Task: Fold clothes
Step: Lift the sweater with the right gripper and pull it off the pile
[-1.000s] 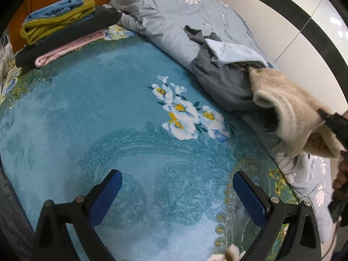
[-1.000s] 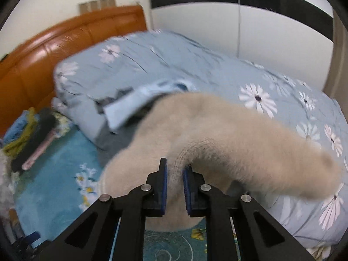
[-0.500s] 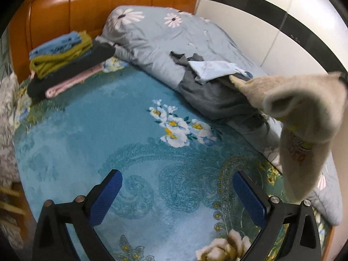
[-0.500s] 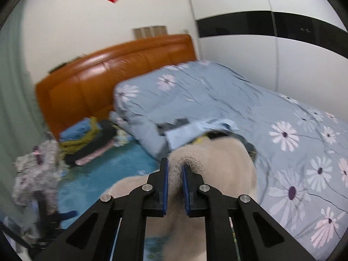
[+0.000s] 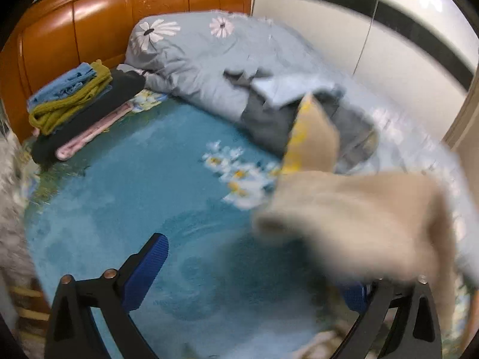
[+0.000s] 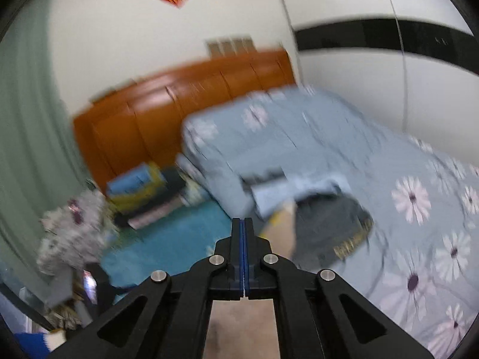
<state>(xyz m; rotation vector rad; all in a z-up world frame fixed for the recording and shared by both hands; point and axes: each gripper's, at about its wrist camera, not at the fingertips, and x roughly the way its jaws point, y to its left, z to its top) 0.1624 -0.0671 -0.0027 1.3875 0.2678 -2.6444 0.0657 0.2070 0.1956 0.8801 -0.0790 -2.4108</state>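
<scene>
The beige sweater (image 5: 359, 209) is seen in the air above the teal blanket (image 5: 134, 185), blurred by motion, with one part raised near the grey clothes and the bulk spread low at the right of the left wrist view; a beige patch (image 6: 239, 326) is also seen below the fingers in the right wrist view. The right hand-held gripper (image 6: 243, 254) is pressed fully together, pad against pad; only a thin pale line shows in the seam, so whether cloth is pinched there cannot be told. The left hand-held gripper (image 5: 254, 278) is spread wide and holds nothing; its right finger is largely hidden behind the sweater. It is judged that the sweater is being carried or cast toward the bare blanket so that it can be laid flat for folding. A stack of folded clothes (image 5: 80, 110) is placed by the wooden headboard (image 5: 119, 15), well apart from the sweater, presumably as the store of finished items. A heap of grey and pale blue clothes (image 5: 299, 110) lies on the flowered duvet (image 5: 194, 56), unfolded. The left hand-held gripper is probably kept spread to catch a hem.
</scene>
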